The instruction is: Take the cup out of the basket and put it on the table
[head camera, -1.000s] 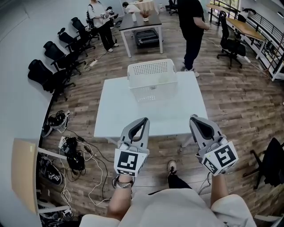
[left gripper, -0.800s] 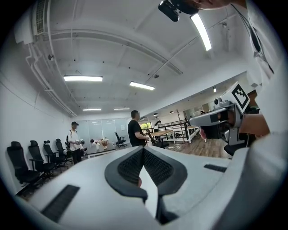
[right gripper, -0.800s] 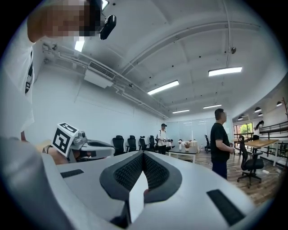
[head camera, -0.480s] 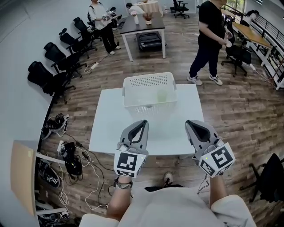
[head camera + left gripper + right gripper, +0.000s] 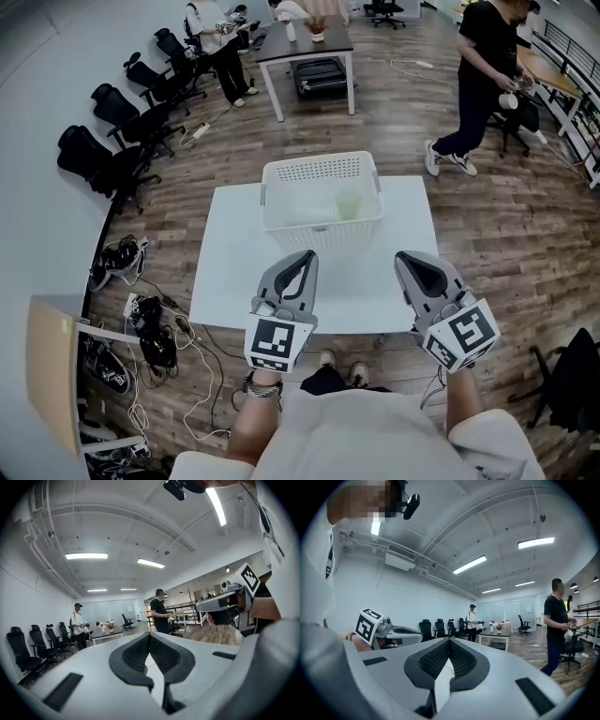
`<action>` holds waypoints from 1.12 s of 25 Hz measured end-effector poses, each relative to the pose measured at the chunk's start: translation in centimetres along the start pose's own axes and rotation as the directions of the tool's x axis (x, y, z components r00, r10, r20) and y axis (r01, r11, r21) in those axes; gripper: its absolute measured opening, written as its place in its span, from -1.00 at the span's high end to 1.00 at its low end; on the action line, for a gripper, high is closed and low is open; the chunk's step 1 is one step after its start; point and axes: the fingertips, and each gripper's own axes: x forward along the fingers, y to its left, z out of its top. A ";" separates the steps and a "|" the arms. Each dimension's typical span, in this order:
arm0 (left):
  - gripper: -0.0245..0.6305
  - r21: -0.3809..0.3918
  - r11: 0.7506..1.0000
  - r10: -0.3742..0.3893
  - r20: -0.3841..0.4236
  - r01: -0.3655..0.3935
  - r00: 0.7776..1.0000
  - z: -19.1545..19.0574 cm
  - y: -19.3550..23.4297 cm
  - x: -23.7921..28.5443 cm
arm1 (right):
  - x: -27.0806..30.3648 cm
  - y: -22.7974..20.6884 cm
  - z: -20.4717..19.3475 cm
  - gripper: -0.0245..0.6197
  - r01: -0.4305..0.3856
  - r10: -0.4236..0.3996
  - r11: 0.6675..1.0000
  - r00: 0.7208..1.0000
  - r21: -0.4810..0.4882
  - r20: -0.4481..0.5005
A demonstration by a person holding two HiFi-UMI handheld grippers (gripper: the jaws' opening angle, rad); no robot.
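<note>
A white perforated basket (image 5: 322, 172) stands on the far half of a white table (image 5: 234, 262) in the head view. Inside it, near the right wall, a pale green cup (image 5: 349, 203) stands upright. My left gripper (image 5: 306, 255) hovers over the table's near edge, short of the basket, shut with nothing in it. My right gripper (image 5: 411, 257) hovers level with it on the right, also shut and empty. In the left gripper view the left gripper's (image 5: 149, 635) pads meet, and the right gripper view shows the right gripper (image 5: 450, 640) likewise closed. Both cameras point above the table.
Black office chairs (image 5: 112, 117) line the left wall. Cables and shoes (image 5: 150, 323) lie on the wooden floor left of the table, beside a cardboard box (image 5: 52, 366). A dark table (image 5: 305, 42) stands behind. A person in black (image 5: 483, 66) walks at the right rear; another person (image 5: 216, 37) stands at the back.
The table and basket have come closer and more central in the head view. The cup now shows inside the basket. The person in black has walked off to the right. Both grippers stay shut.
</note>
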 end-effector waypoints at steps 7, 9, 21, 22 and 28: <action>0.92 0.007 0.999 -0.040 0.000 0.040 0.999 -0.6 3.4 2.9 | 4.3 -0.8 -1.0 0.87 0.032 -0.032 0.999 0.999 0.017 -0.019; 0.92 0.012 0.998 -0.068 -0.002 0.068 0.998 -0.8 4.4 4.5 | 5.5 -1.7 -1.3 0.87 0.061 -0.061 0.998 0.998 0.028 -0.023; 0.92 0.060 0.977 -0.203 -0.043 0.206 0.978 -2.7 8.0 14.6 | 11.5 -6.4 -3.1 0.87 0.168 -0.163 0.984 0.984 0.063 -0.072; 0.92 0.066 0.974 -0.213 -0.048 0.215 0.976 -2.8 8.2 15.5 | 12.0 -6.8 -3.1 0.87 0.172 -0.167 0.983 0.983 0.065 -0.077; 0.90 0.101 0.957 -0.263 -0.095 0.272 0.960 -3.9 8.8 20.1 | 13.9 -9.2 -3.8 0.87 0.199 -0.191 0.977 0.977 0.081 -0.100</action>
